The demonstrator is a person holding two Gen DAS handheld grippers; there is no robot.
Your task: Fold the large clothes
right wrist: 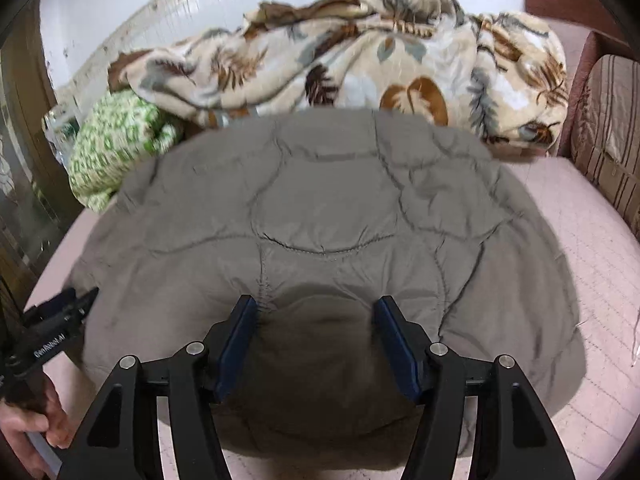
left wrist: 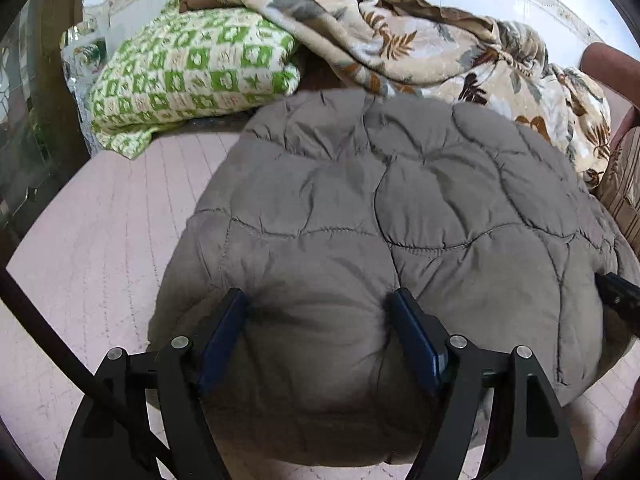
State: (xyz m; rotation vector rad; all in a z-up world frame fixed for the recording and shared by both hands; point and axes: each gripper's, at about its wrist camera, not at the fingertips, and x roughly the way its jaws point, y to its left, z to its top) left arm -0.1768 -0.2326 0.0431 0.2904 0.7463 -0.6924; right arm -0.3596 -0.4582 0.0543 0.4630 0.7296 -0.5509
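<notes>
Grey quilted jacket (left wrist: 400,216) lies on the pink bed (left wrist: 100,240), body folded into a rounded block near the bed's front edge; folded green-checked blanket (left wrist: 188,72) and heaped leaf-print blanket (left wrist: 420,48) sit behind it toward the wall.

Left tool (left wrist: 320,312): jaws spread wide, a thick roll of the jacket's near hem bulging between the blue pads; the cloth dimples at each pad, so it reads as a pinch on that bulk. Right tool (right wrist: 314,314): same picture, jaws spread, padded hem bunched between the pads, gripped.

Handling, judged: padded fill, so light but bulky; soft, springs back, will not hold a crease unless pressed. Shell looks smooth, may slide in a shallow bite. Best hold is deep on the hem or a stitched seam, both tools level, well apart along the edge.
</notes>
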